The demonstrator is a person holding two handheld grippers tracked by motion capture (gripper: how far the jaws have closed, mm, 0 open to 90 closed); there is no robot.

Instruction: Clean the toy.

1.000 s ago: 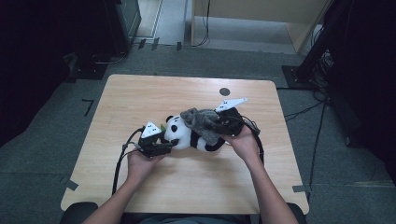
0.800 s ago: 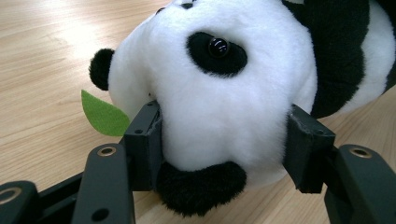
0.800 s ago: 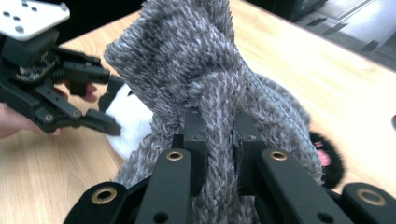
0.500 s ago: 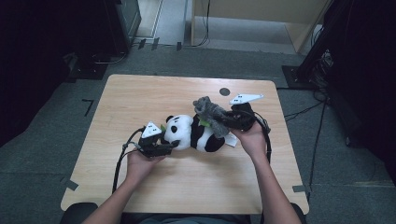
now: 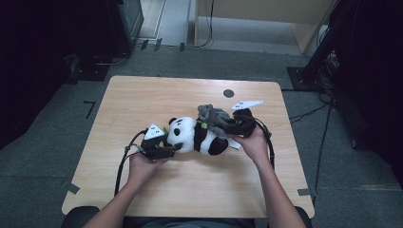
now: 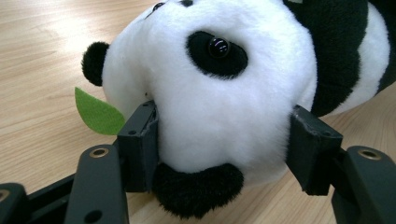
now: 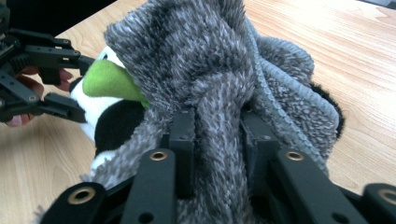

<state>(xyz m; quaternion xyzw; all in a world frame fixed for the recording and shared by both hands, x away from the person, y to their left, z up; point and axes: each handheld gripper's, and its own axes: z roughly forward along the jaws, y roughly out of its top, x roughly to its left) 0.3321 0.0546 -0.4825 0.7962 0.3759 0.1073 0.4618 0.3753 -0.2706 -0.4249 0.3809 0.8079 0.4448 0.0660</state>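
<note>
While one panda plush [image 5: 195, 135] lies on its side mid-counter [image 5: 190, 95], the left gripper [image 5: 164, 149] has its jaws clamped around its head and the right gripper [image 5: 233, 126] pinches one grey knitted cloth [image 5: 211, 115] bunched over its body.

Pretty plain setup here: light wooden table [image 5: 142, 104] with a small dark round spot [image 5: 228, 93] near its far edge, sitting on grey carpet [image 5: 43, 156]. Bits of tape [image 5: 72, 188] on the floor, cables [image 5: 309, 114] trailing off right, wooden cabinet [image 5: 266, 16] at the back.
</note>
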